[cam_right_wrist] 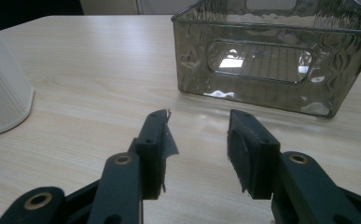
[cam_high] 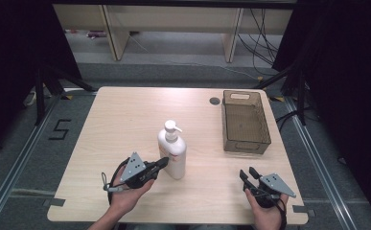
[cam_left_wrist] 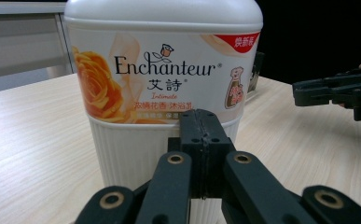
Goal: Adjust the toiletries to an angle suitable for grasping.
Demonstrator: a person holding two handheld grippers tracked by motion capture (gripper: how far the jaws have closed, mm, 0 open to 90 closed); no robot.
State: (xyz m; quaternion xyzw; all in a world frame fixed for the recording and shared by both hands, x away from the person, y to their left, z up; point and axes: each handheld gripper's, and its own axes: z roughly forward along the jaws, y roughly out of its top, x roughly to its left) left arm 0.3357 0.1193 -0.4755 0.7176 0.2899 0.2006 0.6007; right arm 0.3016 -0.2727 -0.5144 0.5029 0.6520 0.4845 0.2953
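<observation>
A white pump bottle of Enchanteur body wash [cam_high: 172,152] stands upright near the middle of a light wooden bench [cam_high: 125,115]. Everything else is placed here relative to that bottle.

The person's left gripper [cam_high: 162,163] sits just to the bottle's left, low against its ribbed lower half. In the left gripper view its jaws are pressed together, their tips right at the bottle's white ribbing, just under the orange rose label. They hold nothing; whether the tips actually touch the plastic cannot be told.

The right gripper [cam_high: 248,174] rests well to the right of the bottle and a little nearer the person, apart from it. Its jaws are spread, with only bare bench between them in the right gripper view [cam_right_wrist: 200,140].

Beyond that gripper, to the right of the bottle and farther from the person, sits a smoky clear plastic storage basket [cam_high: 264,125] with a cut-out handle in its near wall. It looks empty.

By my judgement the work has barely begun. The bottle stands on the bench, ungripped, and nothing is in the basket. If the bottle is meant for the basket, everything remains to be done: opening the left gripper, closing it around the bottle, lifting it, carrying it across, and setting it down inside.
</observation>
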